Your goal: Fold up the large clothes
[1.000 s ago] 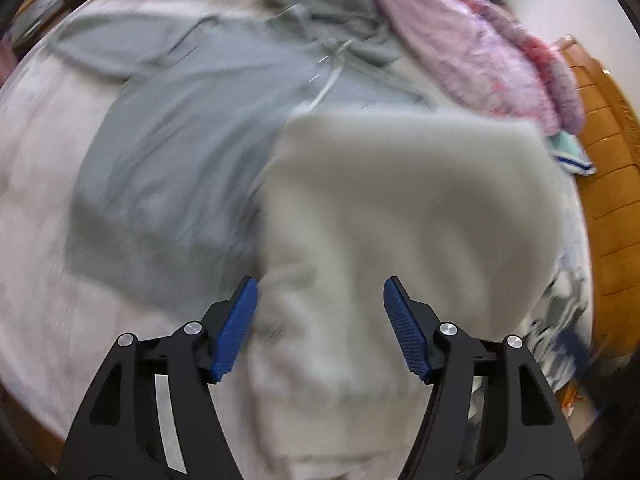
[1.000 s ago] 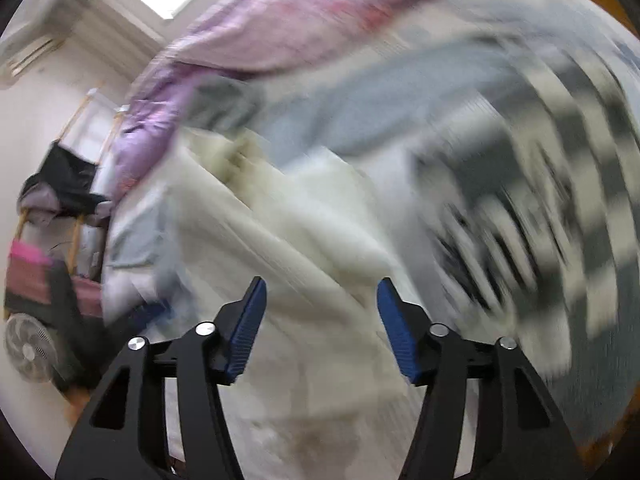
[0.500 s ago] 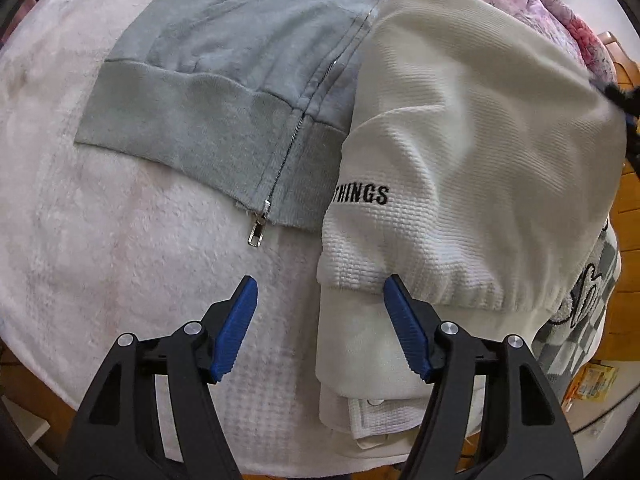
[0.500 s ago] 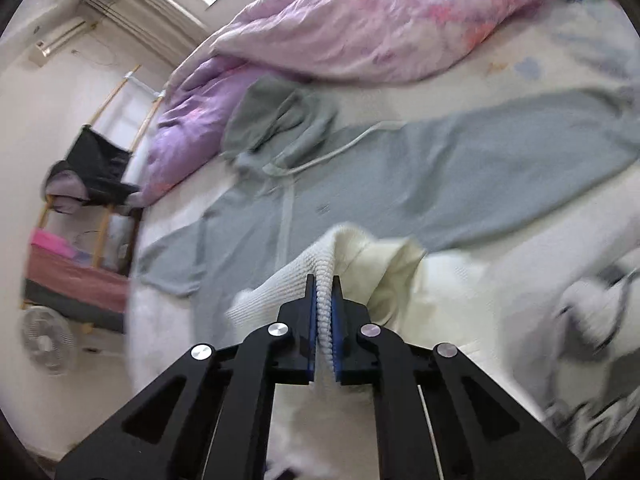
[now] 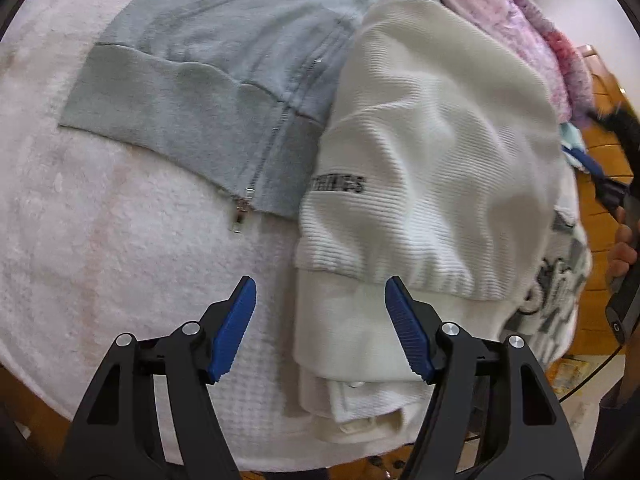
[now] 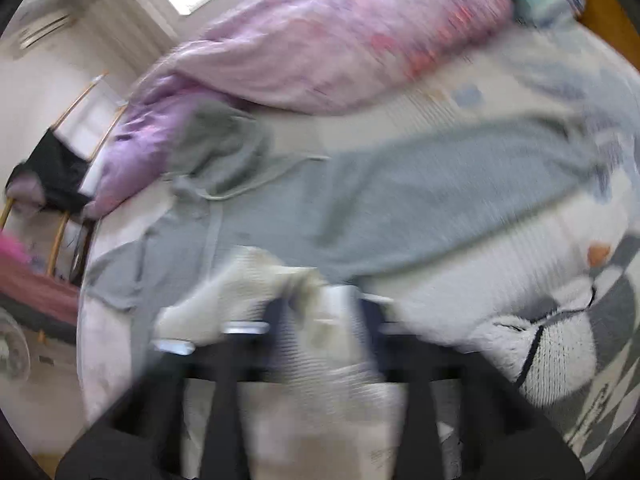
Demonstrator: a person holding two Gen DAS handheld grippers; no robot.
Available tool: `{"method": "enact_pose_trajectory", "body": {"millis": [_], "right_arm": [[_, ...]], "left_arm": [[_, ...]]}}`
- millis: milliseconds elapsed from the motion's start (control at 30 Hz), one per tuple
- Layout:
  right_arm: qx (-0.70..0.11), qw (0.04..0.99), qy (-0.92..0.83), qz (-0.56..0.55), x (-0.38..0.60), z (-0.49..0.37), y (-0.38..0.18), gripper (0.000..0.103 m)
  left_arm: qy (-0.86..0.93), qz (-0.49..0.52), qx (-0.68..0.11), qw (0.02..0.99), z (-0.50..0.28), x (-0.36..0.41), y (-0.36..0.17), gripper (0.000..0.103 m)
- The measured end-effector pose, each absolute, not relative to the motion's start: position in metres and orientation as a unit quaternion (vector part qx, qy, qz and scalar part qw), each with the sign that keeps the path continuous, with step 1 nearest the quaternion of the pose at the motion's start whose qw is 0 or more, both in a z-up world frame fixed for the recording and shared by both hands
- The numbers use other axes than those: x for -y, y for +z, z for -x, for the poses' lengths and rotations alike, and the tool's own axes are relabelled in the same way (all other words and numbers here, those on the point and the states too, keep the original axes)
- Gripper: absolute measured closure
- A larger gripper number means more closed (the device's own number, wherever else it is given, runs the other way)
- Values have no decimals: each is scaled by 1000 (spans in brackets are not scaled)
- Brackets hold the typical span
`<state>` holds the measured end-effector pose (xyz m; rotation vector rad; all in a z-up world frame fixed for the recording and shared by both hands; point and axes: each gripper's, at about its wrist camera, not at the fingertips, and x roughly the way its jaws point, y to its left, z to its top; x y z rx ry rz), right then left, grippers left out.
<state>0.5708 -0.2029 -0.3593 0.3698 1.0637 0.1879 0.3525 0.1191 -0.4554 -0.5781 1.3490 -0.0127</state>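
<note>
A folded cream-white ribbed garment (image 5: 432, 168) with black lettering lies on the bed, partly over a grey zip hoodie (image 5: 208, 68). My left gripper (image 5: 320, 326) is open and empty, hovering just in front of the white garment's lower folded edge. In the right wrist view the picture is blurred; the right gripper (image 6: 320, 316) has white fabric (image 6: 280, 280) between its fingers, and the fingers look parted. The grey hoodie (image 6: 400, 208) lies spread beyond it.
A pink-purple duvet (image 6: 340, 52) is heaped at the far side of the bed. A black-and-white checked cloth (image 6: 580, 340) lies at the right. A white fleecy blanket (image 5: 100, 240) covers the bed. The wooden bed frame (image 5: 600, 184) runs along the right.
The right gripper, shut on the white garment's edge half a second ago, now appears to be opening amid motion blur. The left gripper has stayed open and barely moved.
</note>
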Motion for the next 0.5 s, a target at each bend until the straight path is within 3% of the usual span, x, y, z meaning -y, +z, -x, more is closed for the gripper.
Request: {"method": "enact_pose_trajectory", "body": {"millis": [100,167,200,233,367,500], "right_arm": [[-527,819,114,-193,188,-578,-382,20],[-553,798,127,-202,183,-586,-406,47],[-560,780,150,-235,184,-589,-416,83],[-559,775,157,-247,186,-590,-418,93],[-548,803,147,-182,189,-582,-407,95],[-579,787,100,-189,200,-583,-453,92]], "left_arm": [[-9,261,-610,748,-355,-115,-451,35],[-14,253,-614,748,-360,-106,-451,35],[-17,252,-613,748,-362,-104,-452,35],[-15,250,-613,749,-362,-102,-452,35],[-11,244,-614,751,-364,-100,-457,35],[-10,254,-620,742,-362,-96,-469,31]]}}
